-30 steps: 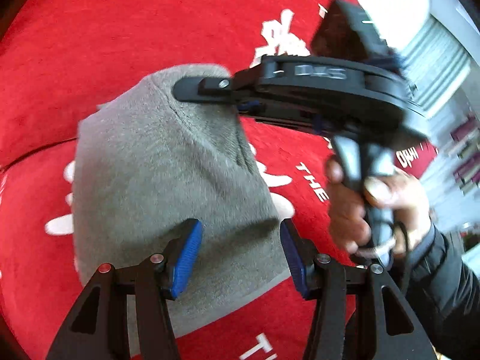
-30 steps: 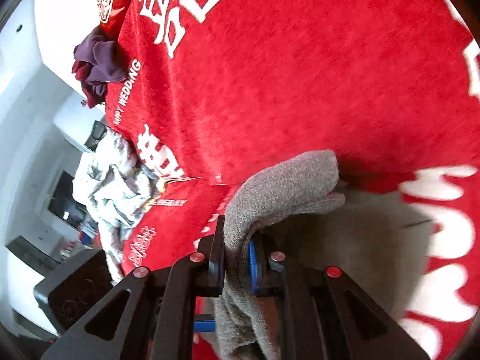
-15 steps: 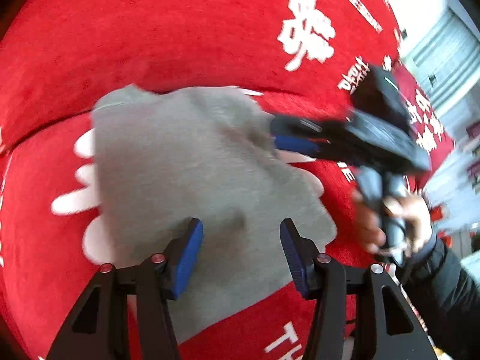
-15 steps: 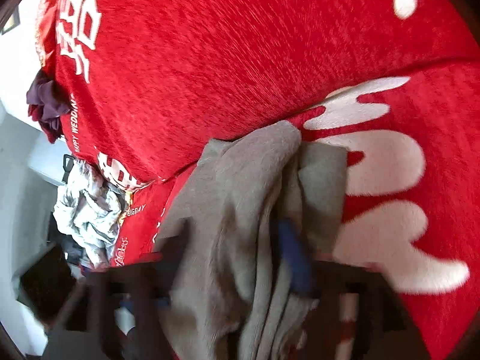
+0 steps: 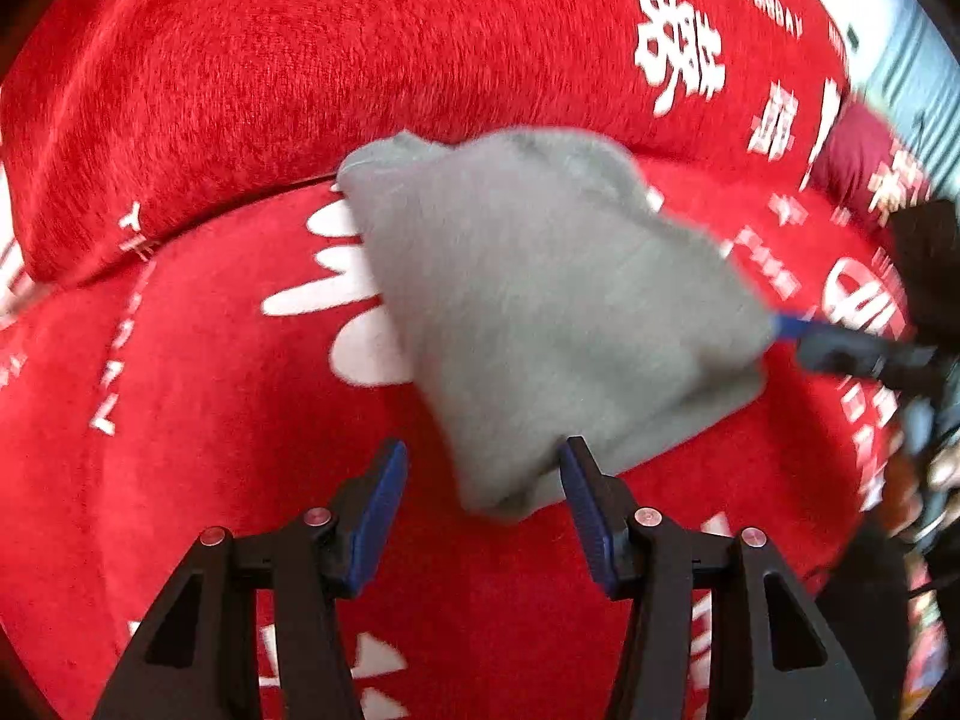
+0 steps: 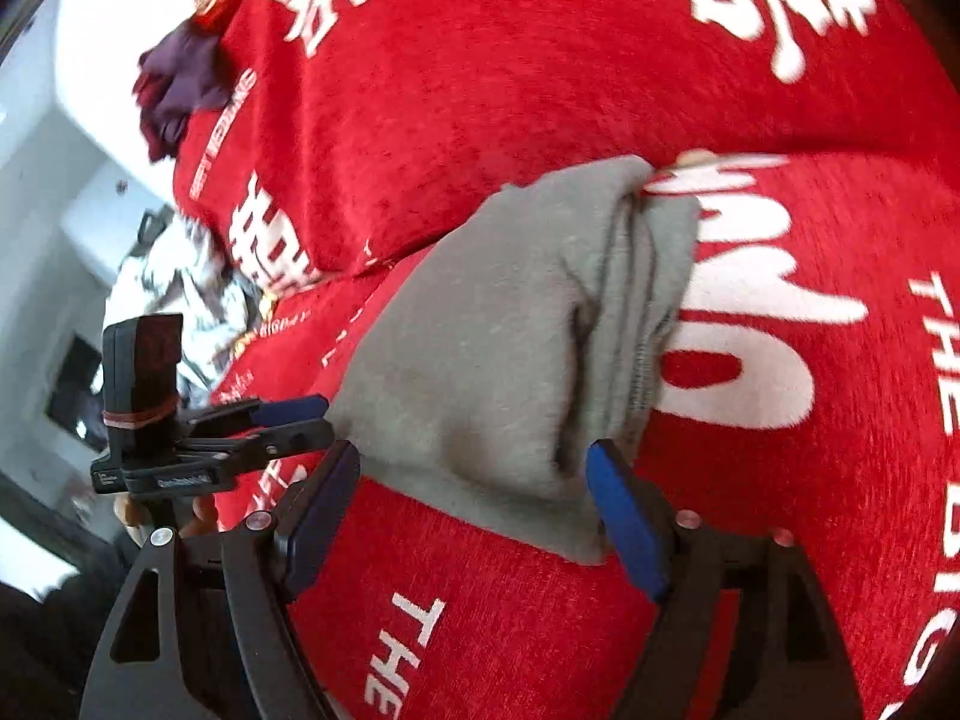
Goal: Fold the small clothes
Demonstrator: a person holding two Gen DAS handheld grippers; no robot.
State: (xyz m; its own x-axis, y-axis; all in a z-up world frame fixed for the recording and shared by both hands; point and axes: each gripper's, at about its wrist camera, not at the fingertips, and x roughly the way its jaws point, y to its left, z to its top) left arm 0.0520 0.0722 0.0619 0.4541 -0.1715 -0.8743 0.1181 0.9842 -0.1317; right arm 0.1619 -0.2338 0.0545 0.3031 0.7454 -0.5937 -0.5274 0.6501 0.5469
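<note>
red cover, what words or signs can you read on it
"THE": white print on the red cover, near the right gripper.
"THE BIGDAY": white, near the cover's top edge in the left wrist view, blurred, reading unsure.
Large white Chinese characters: too blurred to read.
Grey garment: no text.

Folded grey garment [image 5: 552, 300] on red cover [image 5: 240, 90]
</note>
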